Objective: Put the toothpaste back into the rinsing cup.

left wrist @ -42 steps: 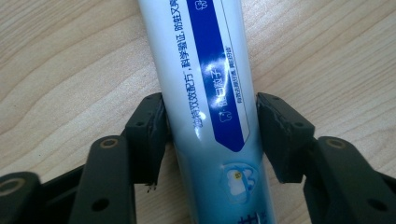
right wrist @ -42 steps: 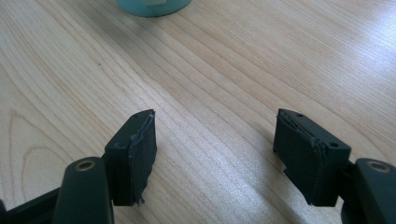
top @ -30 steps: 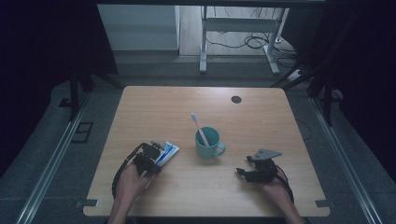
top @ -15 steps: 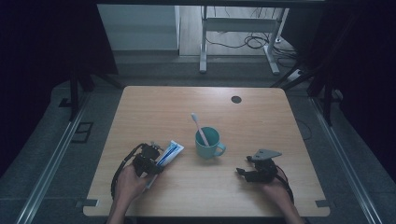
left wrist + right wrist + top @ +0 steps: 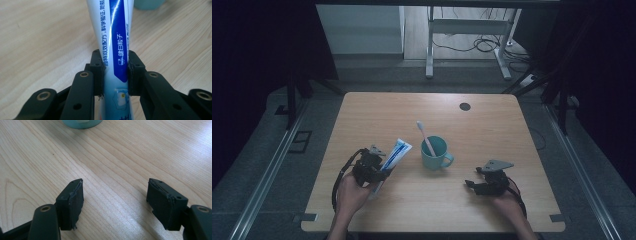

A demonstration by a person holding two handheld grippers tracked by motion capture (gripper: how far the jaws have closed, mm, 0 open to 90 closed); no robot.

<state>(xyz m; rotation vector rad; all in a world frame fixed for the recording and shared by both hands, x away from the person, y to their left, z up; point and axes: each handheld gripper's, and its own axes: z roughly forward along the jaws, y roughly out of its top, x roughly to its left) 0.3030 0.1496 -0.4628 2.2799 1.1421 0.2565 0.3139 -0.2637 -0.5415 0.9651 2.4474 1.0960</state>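
Note:
A white and blue toothpaste tube (image 5: 395,154) is clamped between the jaws of my left gripper (image 5: 373,167) at the table's front left, lifted off the wood and pointing toward the mug. In the left gripper view the tube (image 5: 115,47) runs up between both pads, which press on its sides. A teal mug (image 5: 435,154) stands mid-table with a white and pink toothbrush (image 5: 425,136) leaning in it. My right gripper (image 5: 477,186) rests at the front right, open, its jaws wide apart with bare wood between them (image 5: 114,202).
The wooden table (image 5: 492,125) has a small dark round cap (image 5: 464,106) near its far edge. The mug's base (image 5: 82,123) shows at the top of the right gripper view. A desk frame and cables stand on the floor beyond the table.
My left gripper has risen with the toothpaste tube, whose far end now tilts up toward the mug. The right gripper has stayed put.

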